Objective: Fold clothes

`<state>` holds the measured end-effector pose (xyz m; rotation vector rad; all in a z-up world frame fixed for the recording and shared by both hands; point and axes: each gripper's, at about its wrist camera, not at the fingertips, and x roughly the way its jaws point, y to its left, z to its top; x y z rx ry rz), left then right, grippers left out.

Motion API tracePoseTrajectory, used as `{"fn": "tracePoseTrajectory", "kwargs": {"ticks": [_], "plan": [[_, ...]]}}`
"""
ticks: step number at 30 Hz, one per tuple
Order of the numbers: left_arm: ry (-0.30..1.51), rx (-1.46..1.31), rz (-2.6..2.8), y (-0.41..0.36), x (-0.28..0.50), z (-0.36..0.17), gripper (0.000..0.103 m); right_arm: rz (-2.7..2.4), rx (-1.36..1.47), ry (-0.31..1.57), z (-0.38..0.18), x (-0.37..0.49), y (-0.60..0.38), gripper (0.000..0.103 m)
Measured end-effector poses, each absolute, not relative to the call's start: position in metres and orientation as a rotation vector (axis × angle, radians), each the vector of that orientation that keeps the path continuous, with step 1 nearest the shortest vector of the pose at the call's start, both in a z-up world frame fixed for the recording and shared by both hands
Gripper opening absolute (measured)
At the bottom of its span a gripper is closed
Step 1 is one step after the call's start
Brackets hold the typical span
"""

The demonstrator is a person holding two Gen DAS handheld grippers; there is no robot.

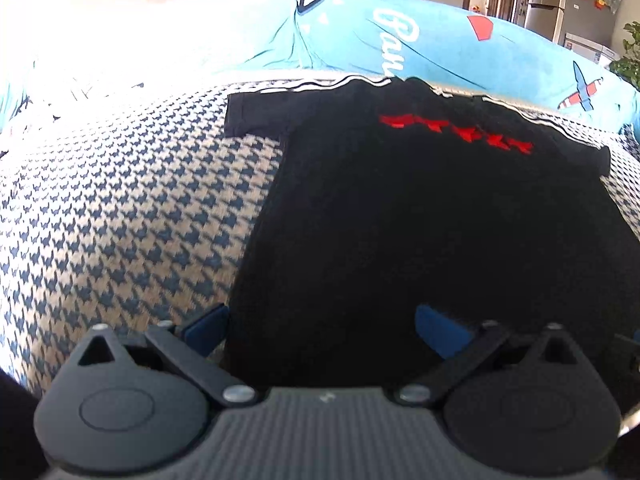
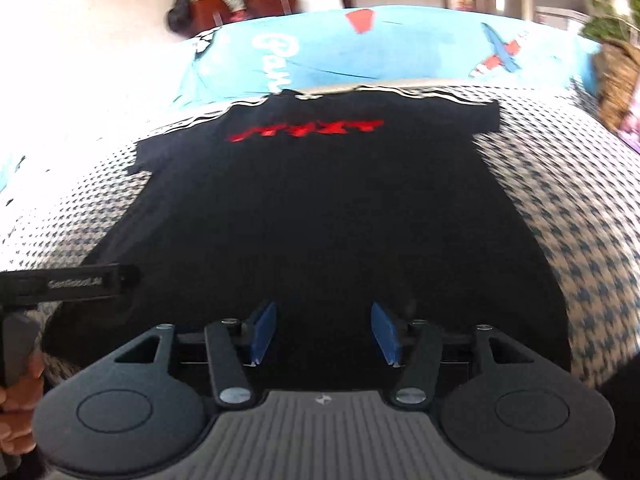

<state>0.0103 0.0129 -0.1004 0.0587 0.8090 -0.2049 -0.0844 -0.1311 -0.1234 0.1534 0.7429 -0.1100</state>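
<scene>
My left gripper (image 1: 322, 326) has its blue pads spread wide with nothing pinched; the left pad sits at the shirt's near left edge, the right pad over the dark cloth. My right gripper (image 2: 324, 332) stands about half parted, its blue fingers (image 2: 264, 330) poised over the hem area, and I see no fabric caught between them. From the right wrist view the other handheld tool's black body (image 2: 68, 280) juts in at the left, with a hand (image 2: 18, 396) wrapped around its grip. Beyond both tools lies the black T-shirt (image 1: 400, 220), spread flat and face up on the houndstooth blanket (image 1: 120, 208), hem toward me and neck away. Its long axis runs from my grippers straight out to the far edge of the blanket, with the red lettering (image 1: 456, 132) across the chest reading crosswise to that line. One short sleeve (image 1: 256, 114) sticks out to the left, the other (image 2: 480, 120) to the right. Just past the collar the blanket's striped border meets a turquoise bedsheet (image 1: 360, 40) printed with white script and a plane. Farther off I make out brown chairs (image 2: 240, 4), a steel refrigerator (image 1: 548, 8), and a leafy potted plant (image 2: 616, 20) at the right. Nothing lies on the shirt itself.
</scene>
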Motion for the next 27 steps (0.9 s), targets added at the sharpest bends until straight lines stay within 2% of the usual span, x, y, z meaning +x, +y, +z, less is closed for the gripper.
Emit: {"fn": "tracePoseTrajectory", "kwargs": {"ticks": [10, 15, 27], "plan": [[0.775, 0.087, -0.243, -0.028, 0.053, -0.092, 0.103, 0.060, 0.016, 0.790, -0.114, -0.013, -0.153, 0.055], [0.798, 0.059, -0.262, -0.040, 0.081, -0.093, 0.103, 0.090, 0.070, 0.807, -0.114, 0.018, -0.171, 0.058], [0.767, 0.109, -0.335, -0.085, 0.120, -0.097, 0.103, 0.094, 0.107, 0.817, -0.120, 0.065, -0.195, 0.059]]}}
